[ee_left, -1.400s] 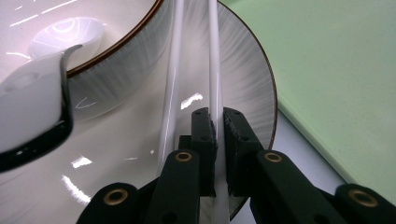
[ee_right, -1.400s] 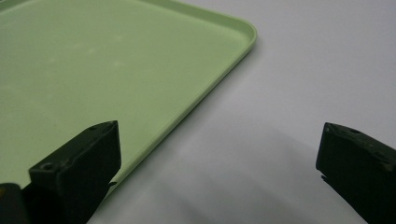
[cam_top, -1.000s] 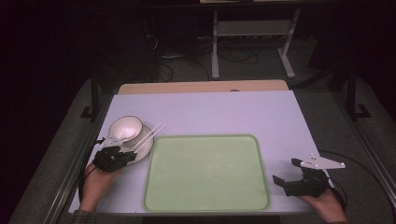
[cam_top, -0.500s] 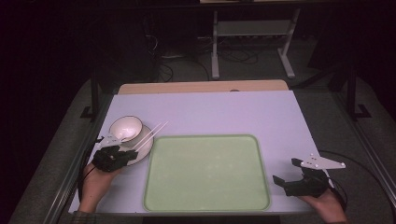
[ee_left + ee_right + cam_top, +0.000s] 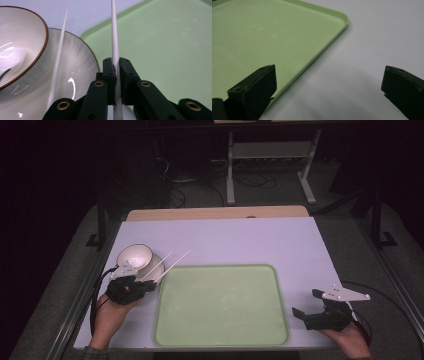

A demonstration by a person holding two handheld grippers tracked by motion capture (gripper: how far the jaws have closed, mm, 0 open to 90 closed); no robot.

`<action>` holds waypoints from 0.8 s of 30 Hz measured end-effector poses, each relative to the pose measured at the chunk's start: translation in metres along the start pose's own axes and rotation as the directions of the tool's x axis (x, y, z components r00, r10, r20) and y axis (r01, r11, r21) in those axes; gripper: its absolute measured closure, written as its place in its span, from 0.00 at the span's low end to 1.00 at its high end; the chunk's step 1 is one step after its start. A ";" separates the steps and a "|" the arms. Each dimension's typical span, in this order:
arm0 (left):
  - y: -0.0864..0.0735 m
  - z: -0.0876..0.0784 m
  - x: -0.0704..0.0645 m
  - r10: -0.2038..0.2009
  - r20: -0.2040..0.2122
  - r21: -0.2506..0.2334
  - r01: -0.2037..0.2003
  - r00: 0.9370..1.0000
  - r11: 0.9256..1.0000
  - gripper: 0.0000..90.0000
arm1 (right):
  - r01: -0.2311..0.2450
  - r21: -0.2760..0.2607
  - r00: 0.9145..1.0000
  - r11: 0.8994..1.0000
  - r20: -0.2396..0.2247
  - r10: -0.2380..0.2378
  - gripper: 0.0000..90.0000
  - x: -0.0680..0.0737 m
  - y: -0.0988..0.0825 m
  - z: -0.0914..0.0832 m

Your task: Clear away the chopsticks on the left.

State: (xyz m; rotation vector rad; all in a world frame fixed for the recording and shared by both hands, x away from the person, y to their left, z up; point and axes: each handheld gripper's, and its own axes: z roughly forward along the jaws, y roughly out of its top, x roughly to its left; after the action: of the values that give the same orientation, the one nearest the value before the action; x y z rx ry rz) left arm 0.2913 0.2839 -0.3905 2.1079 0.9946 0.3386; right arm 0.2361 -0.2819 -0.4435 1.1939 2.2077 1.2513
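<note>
Two white chopsticks lie across a white saucer left of the green tray. My left gripper is shut on one white chopstick, which points past the tray's near corner; in the high view that chopstick slants up and to the right. The second chopstick rests on the saucer beside it. A white bowl with a brown rim stands on the saucer. My right gripper is open over the table right of the tray, nothing between its fingers.
The lilac tabletop stretches behind the tray, with a wooden strip at its far edge. A metal stand and cables are on the dark floor beyond. The tray's rounded corner lies just left of my right gripper.
My left gripper has shifted slightly with the chopstick in it. The right gripper has stayed where it was.
</note>
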 end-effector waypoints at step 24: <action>0.015 0.038 -0.045 0.065 0.108 0.046 -0.071 0.992 0.996 0.93 | 0.004 -0.001 1.000 1.000 -0.001 -0.004 0.00 0.000 0.000 0.000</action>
State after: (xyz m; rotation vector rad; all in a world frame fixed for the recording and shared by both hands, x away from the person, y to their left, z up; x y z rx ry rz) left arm 0.2897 0.2244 -0.4015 2.1848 0.8788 0.2344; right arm 0.2358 -0.2816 -0.4430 1.1885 2.2085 1.2515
